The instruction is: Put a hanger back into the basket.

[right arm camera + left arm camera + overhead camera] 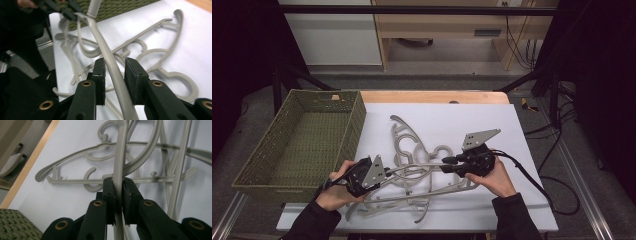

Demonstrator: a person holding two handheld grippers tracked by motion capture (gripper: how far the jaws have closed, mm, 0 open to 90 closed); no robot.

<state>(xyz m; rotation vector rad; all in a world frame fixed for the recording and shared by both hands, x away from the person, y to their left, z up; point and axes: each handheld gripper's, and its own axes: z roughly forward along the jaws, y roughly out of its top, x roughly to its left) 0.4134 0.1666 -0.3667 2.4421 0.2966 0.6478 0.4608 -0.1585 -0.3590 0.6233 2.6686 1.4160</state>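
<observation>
On the white tabletop [492, 120] lies a tangle of grey plastic hangers [409, 150], just to the right of a green woven basket [302, 142]. One grey hanger [417, 168] is lifted out of the heap and spans between the two tools. The left tongs [388, 171] are clamped on one arm of this hanger: in the left gripper view the two black pads press on the grey bar [119, 177] from both sides, with the other hangers lying flat on the white sheet beyond. The right tongs [446, 164] stand apart around the hanger's other arm; in the right gripper view the curved bar [113, 68] runs up between the jaws, touching the left pad or nearly so, while a clear gap separates it from the right pad. The wooden edge [432, 96] of the tabletop shows past the white sheet
</observation>
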